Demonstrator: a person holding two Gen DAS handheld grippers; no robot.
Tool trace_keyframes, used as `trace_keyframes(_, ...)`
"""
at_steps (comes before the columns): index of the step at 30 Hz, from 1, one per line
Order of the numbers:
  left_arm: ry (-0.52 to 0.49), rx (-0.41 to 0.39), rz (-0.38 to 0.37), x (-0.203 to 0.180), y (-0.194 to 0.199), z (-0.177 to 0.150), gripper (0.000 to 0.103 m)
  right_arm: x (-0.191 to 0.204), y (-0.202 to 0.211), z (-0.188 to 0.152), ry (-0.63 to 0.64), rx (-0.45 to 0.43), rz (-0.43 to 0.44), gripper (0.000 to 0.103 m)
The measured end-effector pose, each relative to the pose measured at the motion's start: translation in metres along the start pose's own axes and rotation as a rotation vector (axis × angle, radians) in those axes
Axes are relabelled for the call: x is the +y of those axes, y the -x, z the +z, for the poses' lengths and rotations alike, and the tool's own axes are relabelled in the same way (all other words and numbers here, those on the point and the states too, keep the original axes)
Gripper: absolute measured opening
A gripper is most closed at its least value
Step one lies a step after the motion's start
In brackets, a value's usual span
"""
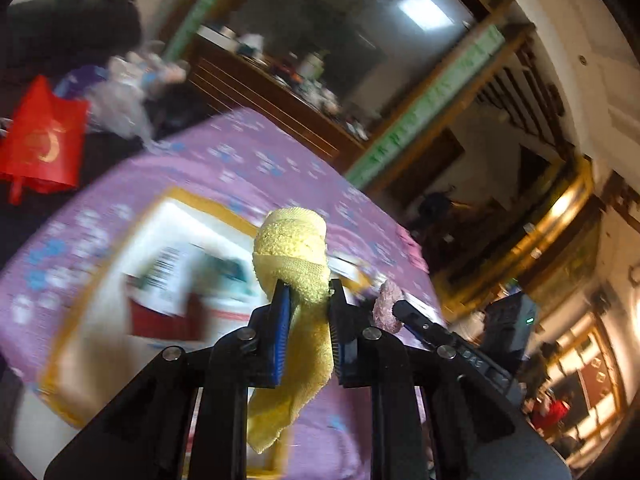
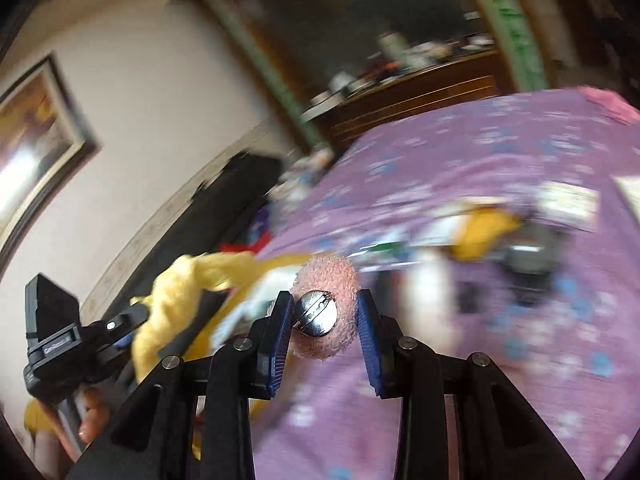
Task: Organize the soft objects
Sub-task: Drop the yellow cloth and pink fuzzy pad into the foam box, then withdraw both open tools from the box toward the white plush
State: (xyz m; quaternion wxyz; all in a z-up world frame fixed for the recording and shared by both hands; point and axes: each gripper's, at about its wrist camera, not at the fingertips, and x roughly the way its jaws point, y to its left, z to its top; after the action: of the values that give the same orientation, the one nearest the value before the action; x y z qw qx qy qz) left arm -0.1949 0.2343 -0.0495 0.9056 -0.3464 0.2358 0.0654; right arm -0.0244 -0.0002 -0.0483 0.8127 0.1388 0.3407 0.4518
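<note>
Purple flowered bedspread (image 1: 248, 160) fills both blurred views, with a white printed box (image 1: 180, 264) lying on it. Left claw (image 1: 309, 300) is clamped on a yellow terry cloth (image 1: 294, 248), lifted above the bed. Right claw (image 2: 325, 312) grips a pink fuzzy brooch (image 2: 326, 312), its metal pin back facing the camera.

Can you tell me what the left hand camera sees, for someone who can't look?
The left gripper pinches a yellow cloth above a purple flowered cover. A red bag sits far left.
</note>
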Motion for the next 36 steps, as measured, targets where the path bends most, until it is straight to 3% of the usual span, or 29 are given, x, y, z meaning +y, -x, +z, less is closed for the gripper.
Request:
trace_keyframes(7, 0.018, 0.021, 0.127, 0.046, -0.034, -0.004, 0.015, 0.052, -0.091, -0.008, 0.062, 0.142, 0.028, 0.032)
trace_keyframes(11, 0.077, 0.105, 0.120, 0.071, -0.063, -0.014, 0.015, 0.068, -0.127, -0.017, 0.117, 0.185, -0.053, 0.032)
trace_keyframes(16, 0.048, 0.194, 0.082, 0.073, -0.080, -0.026, 0.019, 0.082, -0.148, -0.025, 0.165, 0.215, -0.129, 0.038)
trace_keyframes(18, 0.052, 0.192, 0.047, 0.071, -0.072, -0.027, 0.025, 0.089, -0.148, -0.024, 0.167, 0.211, -0.131, 0.040)
trace_keyframes(20, 0.068, 0.183, 0.007, 0.071, -0.066, -0.027, 0.049, 0.093, -0.146, -0.023, 0.166, 0.205, -0.116, 0.052)
trace_keyframes(21, 0.081, 0.161, 0.012, 0.071, -0.060, -0.027, 0.053, 0.092, -0.140, -0.024, 0.160, 0.196, -0.108, 0.055)
trace_keyframes(23, 0.110, 0.113, 0.004, 0.072, -0.048, -0.027, 0.074, 0.088, -0.126, -0.025, 0.148, 0.166, -0.096, 0.075)
trace_keyframes(30, 0.068, -0.001, 0.028, 0.048, -0.026, -0.025, 0.076, 0.067, -0.088, -0.027, 0.079, 0.085, -0.042, 0.085)
trace_keyframes(36, -0.010, 0.044, 0.046, 0.020, -0.039, -0.029, 0.076, 0.030, -0.061, -0.027, 0.004, 0.046, 0.023, 0.091)
